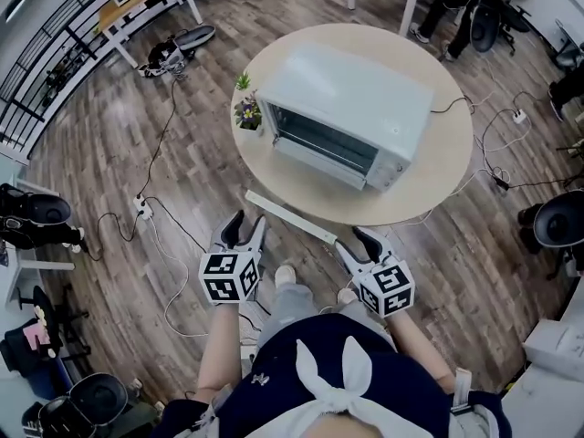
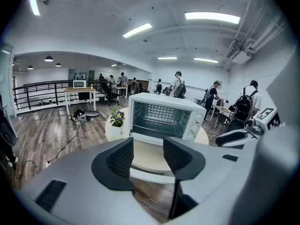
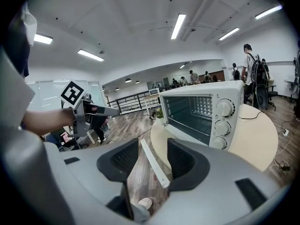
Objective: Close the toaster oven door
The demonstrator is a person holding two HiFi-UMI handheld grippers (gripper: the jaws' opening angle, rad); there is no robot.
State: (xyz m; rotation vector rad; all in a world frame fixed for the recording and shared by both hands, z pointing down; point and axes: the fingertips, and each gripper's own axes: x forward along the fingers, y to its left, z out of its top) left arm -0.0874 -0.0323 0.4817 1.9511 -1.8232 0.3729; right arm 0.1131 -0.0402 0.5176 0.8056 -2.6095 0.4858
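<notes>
Door handle [image 1: 290, 215] juts toward you | your left claw [image 1: 250, 223] and right claw [image 1: 354, 243] gape empty near it, ready to lift.

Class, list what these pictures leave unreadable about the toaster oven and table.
Toaster oven back: all views, hidden by its own body.
Dials: markings too small, right gripper view.
Table legs: head view, covered by the tabletop.
Door front edge: left gripper view, partly behind the jaws.
</notes>
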